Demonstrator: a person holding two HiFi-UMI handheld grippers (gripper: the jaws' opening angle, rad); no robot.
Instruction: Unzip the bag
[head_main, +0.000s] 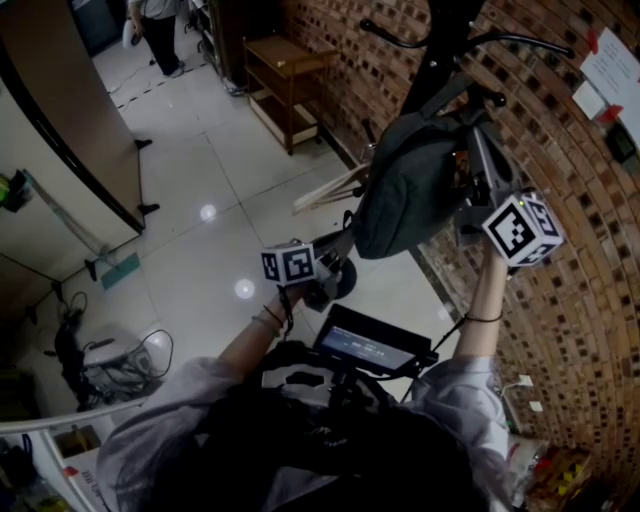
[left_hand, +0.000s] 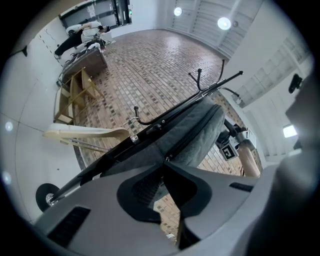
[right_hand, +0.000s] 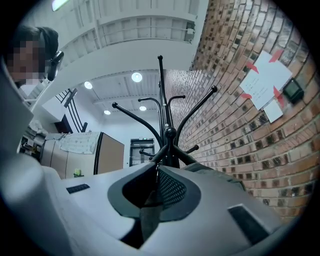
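**Brick wall (head_main: 560, 330) behind, soft cloth in front**

Against those bricks stands a black coat rack (right_hand: 161, 100), and the grey bag (head_main: 410, 190) hangs from it, slack and sagging. It looks light and soft, so I judge it will swing and buckle if the zip (left_hand: 192, 135) is dragged without a counter-hold. The jaws of my left gripper (left_hand: 166, 162) are clenched at the zip's lower end, where a small metal pull (left_hand: 167, 158) shows right at the tips. The jaws of my right gripper (right_hand: 156, 172) pinch a dark strip of the bag's fabric up near the rack. The best hold, I think, is the pull itself, with the cloth beside it kept taut.
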